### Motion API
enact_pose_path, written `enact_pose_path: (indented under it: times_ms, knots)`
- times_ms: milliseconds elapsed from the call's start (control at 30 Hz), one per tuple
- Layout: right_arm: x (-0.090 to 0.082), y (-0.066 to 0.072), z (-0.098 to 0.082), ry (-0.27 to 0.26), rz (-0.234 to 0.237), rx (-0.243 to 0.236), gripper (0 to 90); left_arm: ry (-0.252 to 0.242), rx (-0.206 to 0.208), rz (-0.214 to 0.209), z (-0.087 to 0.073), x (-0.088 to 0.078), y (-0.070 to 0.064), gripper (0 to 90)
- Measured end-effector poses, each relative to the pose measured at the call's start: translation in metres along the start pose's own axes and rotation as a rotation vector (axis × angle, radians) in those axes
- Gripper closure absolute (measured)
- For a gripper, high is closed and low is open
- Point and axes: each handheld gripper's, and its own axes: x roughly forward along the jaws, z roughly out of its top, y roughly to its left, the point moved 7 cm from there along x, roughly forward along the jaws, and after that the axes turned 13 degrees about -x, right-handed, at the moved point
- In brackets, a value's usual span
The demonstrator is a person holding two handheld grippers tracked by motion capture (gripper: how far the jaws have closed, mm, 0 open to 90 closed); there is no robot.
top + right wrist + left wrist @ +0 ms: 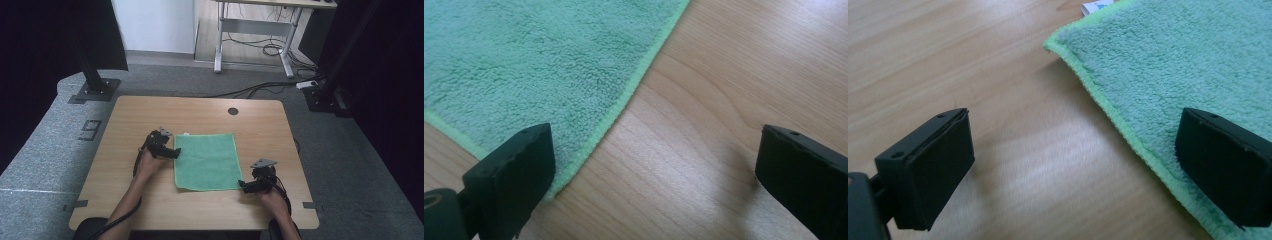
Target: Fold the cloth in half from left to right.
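Presently, both grippers stand released at opposite corners of the green towel (207, 161), which lies flat mid-table (150, 107).
Right gripper (248, 186) straddles the towel's near right corner, left gripper (175, 152) its far left edge, apparently placed to pinch there; a white tag (1096, 6) beyond the towel's far corner is cut off, unreadable.
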Motion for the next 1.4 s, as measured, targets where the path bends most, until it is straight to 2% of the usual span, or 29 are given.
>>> enact_pose_path:
  times_ms: [267, 500, 900, 1133, 1400]
  knots:
    - [0.001, -0.003, 0.001, 0.002, -0.021, -0.005, 3.0, 0.013, -0.003, 0.004, -0.018, -0.017, 0.003, 2.6]
    - [0.003, -0.004, 0.003, -0.004, -0.016, 0.001, 3.0, 0.012, -0.015, 0.008, -0.033, -0.029, 0.004, 2.3]
    - [0.008, 0.0, 0.01, -0.011, -0.005, -0.003, 3.0, 0.017, -0.027, -0.002, -0.056, -0.049, 0.007, 2.4]
    - [0.011, 0.003, 0.013, -0.016, 0.0, -0.005, 3.0, 0.005, -0.051, -0.024, -0.069, -0.058, 0.011, 2.2]
    - [0.013, 0.005, 0.013, -0.029, 0.008, 0.019, 3.1, 0.005, -0.053, -0.023, -0.071, -0.06, 0.011, 1.5]
